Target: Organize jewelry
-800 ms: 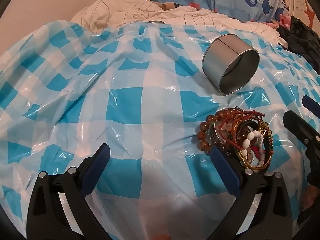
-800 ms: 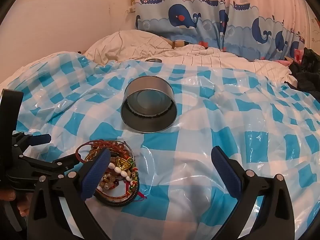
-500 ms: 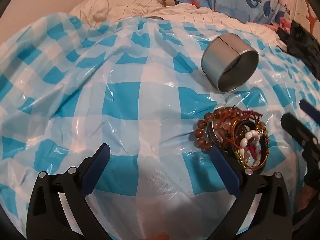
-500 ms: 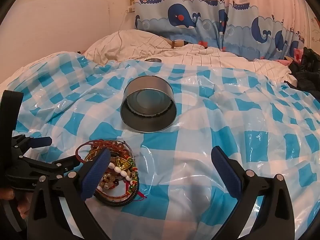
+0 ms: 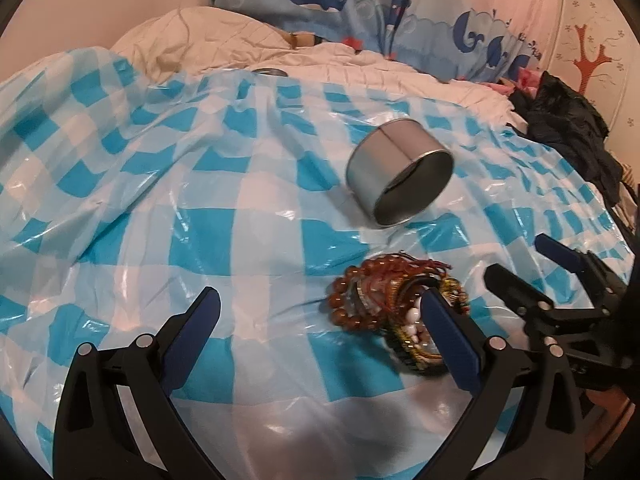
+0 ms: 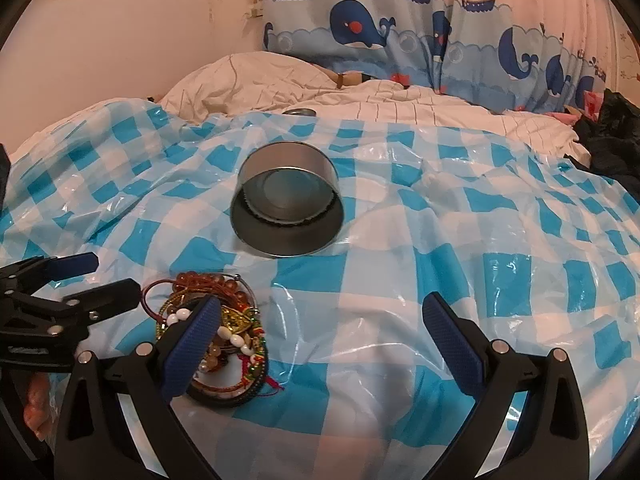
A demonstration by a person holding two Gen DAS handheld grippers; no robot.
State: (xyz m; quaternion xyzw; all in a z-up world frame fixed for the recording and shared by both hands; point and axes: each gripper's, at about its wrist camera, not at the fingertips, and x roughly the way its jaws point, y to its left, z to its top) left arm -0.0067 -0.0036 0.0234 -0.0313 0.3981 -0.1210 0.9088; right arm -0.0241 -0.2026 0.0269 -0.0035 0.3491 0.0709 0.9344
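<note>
A blue-and-white checked plastic sheet (image 5: 208, 240) covers a bed, and on it lies a pile of bracelets (image 5: 384, 312): brown bead strings, red cords, white beads and gold-coloured bangles, all heaped together. A little farther from the cameras, apart from the pile, a round metal tin (image 6: 286, 210) lies tilted on its side with its open mouth turned toward the right wrist camera. The left gripper (image 5: 320, 320) has its jaws wide apart and holds nothing; its right finger stands in front of the pile and hides a part of it. The right gripper (image 6: 320, 324) is also wide apart and empty, with its left finger in front of the same pile, so the bracelets lie between the two grippers. At the far edge of the sheet a small flat metal thing, perhaps a lid (image 6: 298, 112), rests on the white bedding (image 6: 400, 108). Behind the bed hangs a curtain with whales and ships (image 6: 400, 36), and dark clothes (image 5: 568, 128) lie at the right side.
</note>
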